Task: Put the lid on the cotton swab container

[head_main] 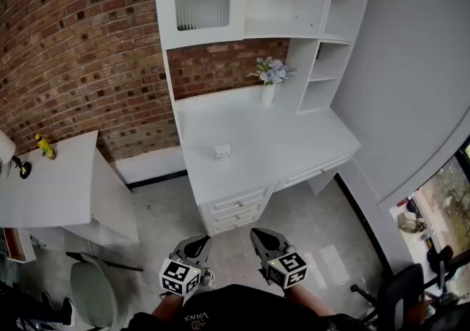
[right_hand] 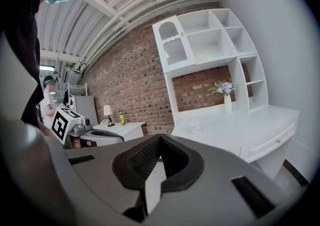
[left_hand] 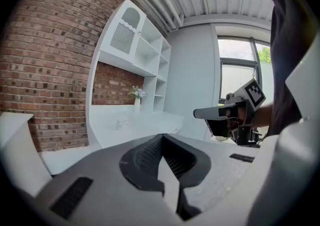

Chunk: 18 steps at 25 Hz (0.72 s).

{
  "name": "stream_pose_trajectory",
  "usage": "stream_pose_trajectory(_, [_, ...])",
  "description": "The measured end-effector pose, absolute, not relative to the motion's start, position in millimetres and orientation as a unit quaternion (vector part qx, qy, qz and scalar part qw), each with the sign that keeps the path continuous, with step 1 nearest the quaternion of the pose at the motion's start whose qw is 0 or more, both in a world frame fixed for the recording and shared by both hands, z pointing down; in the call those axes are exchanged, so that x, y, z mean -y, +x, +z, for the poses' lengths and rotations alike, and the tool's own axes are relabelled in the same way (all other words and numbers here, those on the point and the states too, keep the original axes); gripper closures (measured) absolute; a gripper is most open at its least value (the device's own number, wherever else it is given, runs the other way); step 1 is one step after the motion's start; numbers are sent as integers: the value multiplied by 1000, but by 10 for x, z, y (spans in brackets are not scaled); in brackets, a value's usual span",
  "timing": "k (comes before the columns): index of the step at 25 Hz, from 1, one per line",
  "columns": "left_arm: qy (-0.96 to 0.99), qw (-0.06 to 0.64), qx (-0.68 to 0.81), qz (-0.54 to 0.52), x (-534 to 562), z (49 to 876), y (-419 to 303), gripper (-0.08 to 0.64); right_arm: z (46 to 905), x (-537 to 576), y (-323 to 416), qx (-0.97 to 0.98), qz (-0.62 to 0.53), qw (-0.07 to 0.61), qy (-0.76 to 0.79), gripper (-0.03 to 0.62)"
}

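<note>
A brick wall point(head_main: 81, 51) is seen behind a white desk point(head_main: 294, 146) with shelves above it, and a smaller white table point(head_main: 59, 183) stands to the desk's left. A vase of flowers point(head_main: 269, 93) is set at the back of the desk.

The cotton swab container point(head_main: 223, 151) is found alone near the middle of the desktop, well apart from both grippers. It appears to stand upright on its base as a small, squat, pale box. Its long axis cannot be made out at this size, nor whether a lid already rests on it. No separate lid is seen anywhere on the desk.

The left gripper point(head_main: 197, 247) and the right gripper point(head_main: 266, 238) are held low and close to the person, pointed toward the desk. The jaws of each are closed together, with nothing between them.

The task is judged not yet begun: the desk has to be approached, the lid found and picked up, and then set on the container.
</note>
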<state>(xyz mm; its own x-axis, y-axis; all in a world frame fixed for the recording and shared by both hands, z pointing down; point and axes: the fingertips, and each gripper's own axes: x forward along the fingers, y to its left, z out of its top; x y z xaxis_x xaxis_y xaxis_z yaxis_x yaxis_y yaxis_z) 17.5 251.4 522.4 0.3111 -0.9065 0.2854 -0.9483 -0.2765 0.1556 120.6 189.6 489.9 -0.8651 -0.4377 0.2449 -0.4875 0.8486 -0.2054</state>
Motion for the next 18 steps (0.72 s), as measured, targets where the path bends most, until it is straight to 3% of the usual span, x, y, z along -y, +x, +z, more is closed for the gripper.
stream_pose_trajectory(18, [831, 147, 532, 70, -2026, 5302, -321, 551, 4986, -1448, 746, 942, 130, 66, 302, 594])
